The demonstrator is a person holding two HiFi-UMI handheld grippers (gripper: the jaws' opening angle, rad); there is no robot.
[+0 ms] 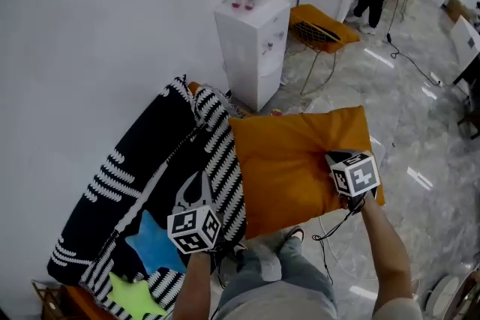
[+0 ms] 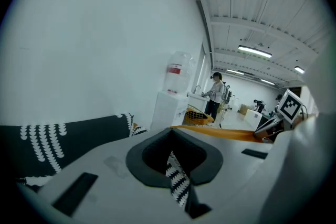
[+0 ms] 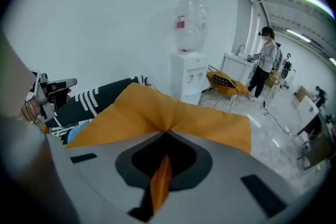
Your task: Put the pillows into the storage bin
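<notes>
Gripped orange pillow (image 1: 289, 161) overhangs glossy marble floor (image 1: 420, 135).

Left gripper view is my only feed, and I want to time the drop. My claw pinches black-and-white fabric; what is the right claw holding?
Observer: The right claw is shut on a fold of the orange pillow.
Operator: Anything in the bin already?
Observer: Yes, a blue star pillow and a green star pillow lie in the open storage bin.
Operator: Where is the orange pillow?
Observer: In the head view, right of the bin, its edge against the striped rim.
</notes>
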